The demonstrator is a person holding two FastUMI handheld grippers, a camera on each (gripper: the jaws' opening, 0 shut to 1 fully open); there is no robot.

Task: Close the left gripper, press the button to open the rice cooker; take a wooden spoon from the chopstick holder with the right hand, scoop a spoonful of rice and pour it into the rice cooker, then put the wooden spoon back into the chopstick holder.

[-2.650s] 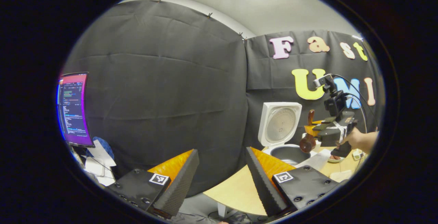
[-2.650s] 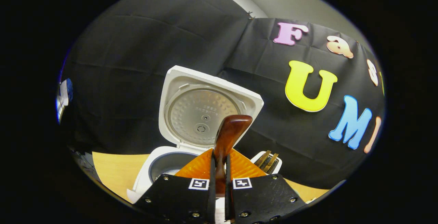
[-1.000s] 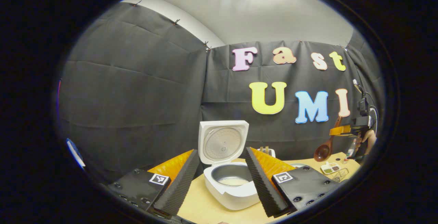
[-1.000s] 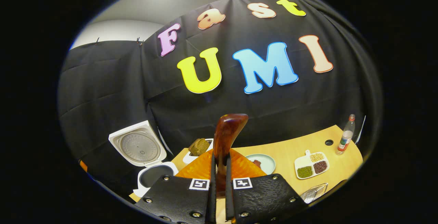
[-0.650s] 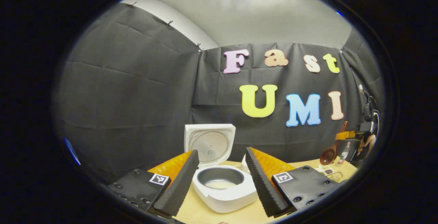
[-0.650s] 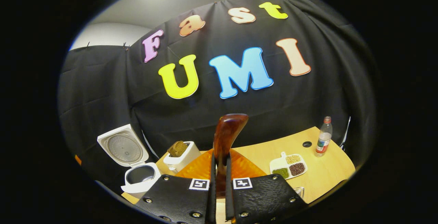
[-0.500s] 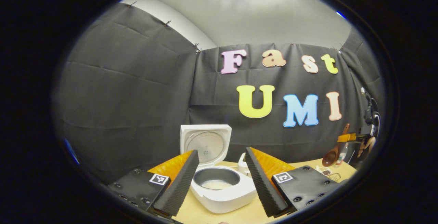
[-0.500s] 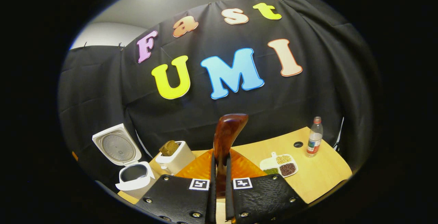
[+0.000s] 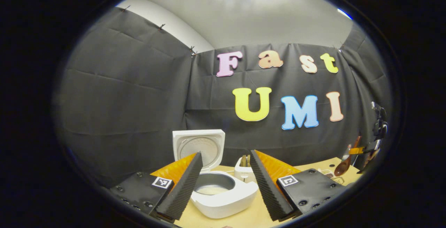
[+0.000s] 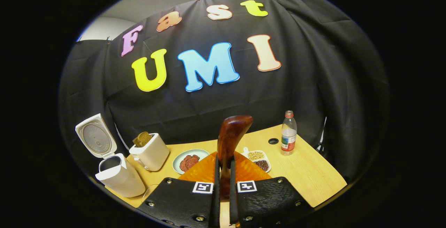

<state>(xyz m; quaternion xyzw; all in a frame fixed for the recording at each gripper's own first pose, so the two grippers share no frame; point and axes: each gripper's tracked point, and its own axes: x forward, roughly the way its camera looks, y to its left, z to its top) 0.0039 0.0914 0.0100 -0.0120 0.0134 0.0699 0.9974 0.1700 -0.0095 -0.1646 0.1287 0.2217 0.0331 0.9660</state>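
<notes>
since the earlier frames the right gripper is sitting farther back and to the right of the table, so the rice cooker is now lying at the lower left of the right gripper view, where it was filling the centre 2.6 s ago. its fingers are pressing together on the handle of one wooden spoon, which is rising upright at the bottom centre of that view.

in the left gripper view the left gripper is showing its two fingers standing well apart with nothing between them, framing the one rice cooker at the bottom centre. its lid is standing open and upright, and a pale layer is lying in the bottom of the inner pot. one white chopstick holder is standing just behind the cooker on the right, with utensil tips poking out. at the far right edge the right gripper is holding the spoon with its bowl hanging down above the table.

in the right gripper view the table is also carrying one chopstick holder beside the cooker, one round plate with reddish pieces, one divided dish of beans partly hidden by the spoon and fingers, one bottle standing upright, and one dark hole in the top.
</notes>
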